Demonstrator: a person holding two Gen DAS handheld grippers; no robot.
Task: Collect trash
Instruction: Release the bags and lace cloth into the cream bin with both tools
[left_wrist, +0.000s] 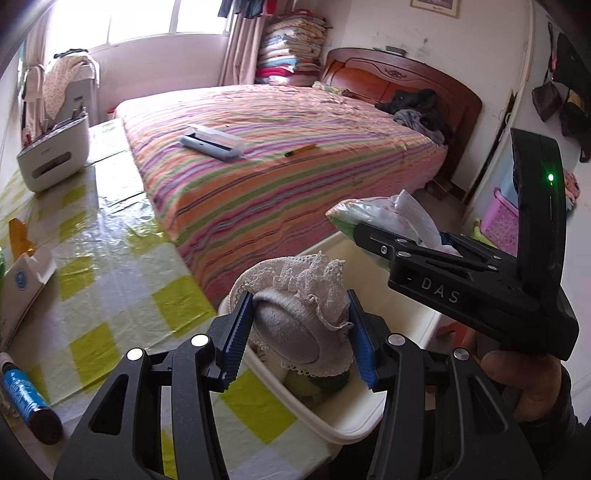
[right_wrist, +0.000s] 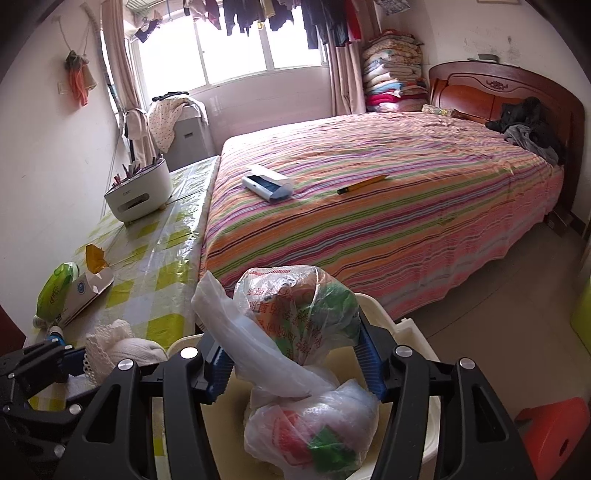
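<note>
Both claws hold trash over the white bin (left_wrist: 347, 424).
My left claw (left_wrist: 299, 332) grips a lacy sock (left_wrist: 295, 325); my right claw (right_wrist: 295, 354) grips a plastic bag (right_wrist: 295, 314). I think a loose bag tail could snag and miss.

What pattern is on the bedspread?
The bedspread has narrow stripes in pink, orange, green and purple, clearest in the right wrist view.
</note>
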